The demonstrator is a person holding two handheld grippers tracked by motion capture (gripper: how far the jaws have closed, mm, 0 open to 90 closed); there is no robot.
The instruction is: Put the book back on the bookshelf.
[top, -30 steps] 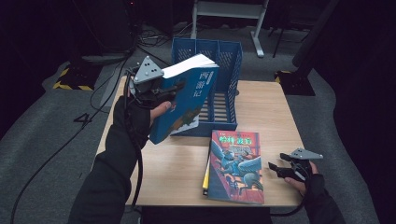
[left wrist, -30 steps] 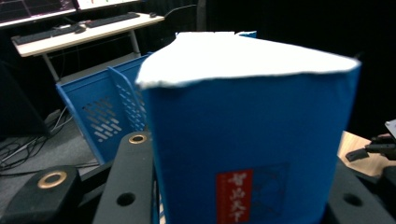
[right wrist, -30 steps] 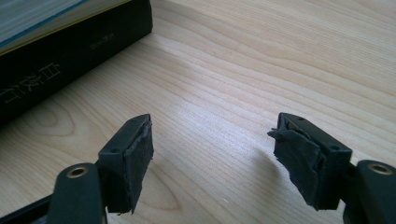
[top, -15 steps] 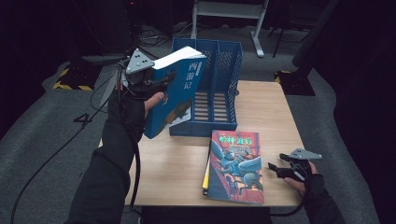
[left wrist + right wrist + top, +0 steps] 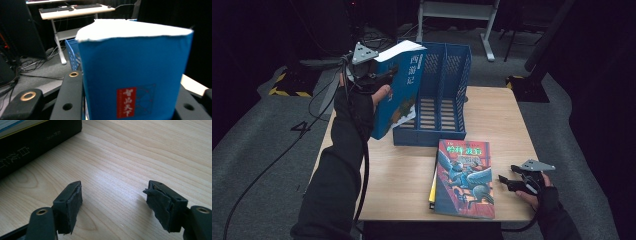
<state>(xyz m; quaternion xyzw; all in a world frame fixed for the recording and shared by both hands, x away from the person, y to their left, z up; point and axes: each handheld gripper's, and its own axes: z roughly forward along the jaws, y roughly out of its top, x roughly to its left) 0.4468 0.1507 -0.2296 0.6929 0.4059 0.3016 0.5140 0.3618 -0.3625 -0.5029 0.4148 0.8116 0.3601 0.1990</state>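
A thick blue book [image 5: 399, 92] stands nearly upright at the left end of the blue file rack [image 5: 446, 95], its white page edge on top. My left gripper [image 5: 371, 80] is shut on its spine side; in the left gripper view the blue book [image 5: 132, 82] sits between my two black jaws. A second book with a picture cover [image 5: 464, 170] lies flat on the wooden table [image 5: 507, 120], on top of another book. My right gripper [image 5: 508, 182] rests low at the table's front right, open, jaws apart over bare wood [image 5: 113, 195], beside a dark book spine [image 5: 37, 142].
The file rack has several upright slots, open toward me. The table's front edge runs just below the flat books. Cables [image 5: 327, 95] trail off the left side. A desk frame [image 5: 457, 10] stands behind on the grey floor.
My left gripper has raised the blue book and tipped it from a slant to nearly upright, against the rack's left end. The right gripper has stayed put.
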